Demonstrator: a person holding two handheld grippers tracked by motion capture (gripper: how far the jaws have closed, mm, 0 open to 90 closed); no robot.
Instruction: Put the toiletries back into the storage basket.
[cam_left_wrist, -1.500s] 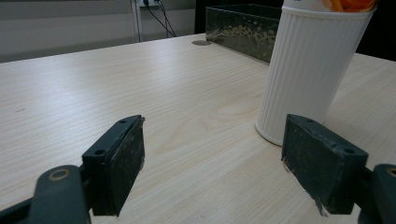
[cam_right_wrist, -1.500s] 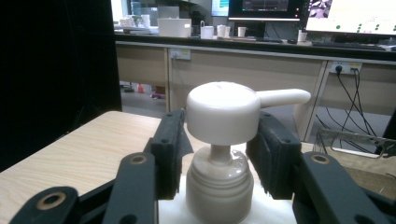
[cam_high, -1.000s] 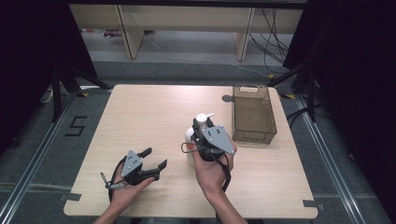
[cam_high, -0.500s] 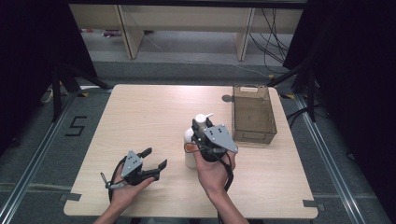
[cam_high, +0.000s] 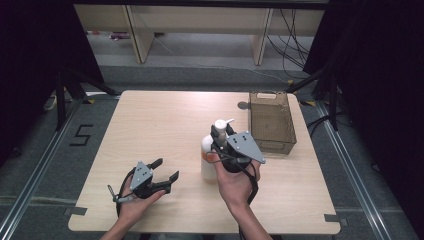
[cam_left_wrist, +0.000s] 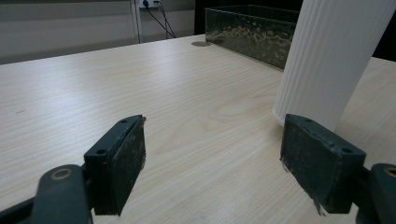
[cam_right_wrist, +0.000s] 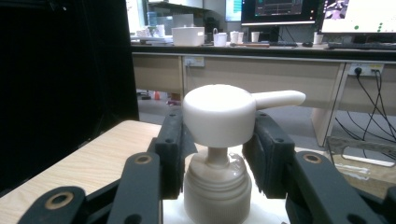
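A white ribbed pump bottle (cam_high: 207, 156) stands upright on the wooden table (cam_high: 150, 120), right of its middle. My right gripper (cam_high: 220, 136) is shut on the bottle's pump head (cam_right_wrist: 219, 114), one jaw pressed against each side, and the spout points right in the right gripper view. My left gripper (cam_high: 166, 169) rests low near the table's front left, open and holding nothing. In the left gripper view its fingers (cam_left_wrist: 116, 163) stand wide apart, with the bottle's body (cam_left_wrist: 327, 60) just beyond the right jaw.
A dark see-through basket (cam_high: 272, 145) stands at the table's right side, just right of the bottle, and appears again as the basket (cam_left_wrist: 252, 28) farther back. Bare tabletop stretches across the left and far half. Desks and cables lie beyond the table.
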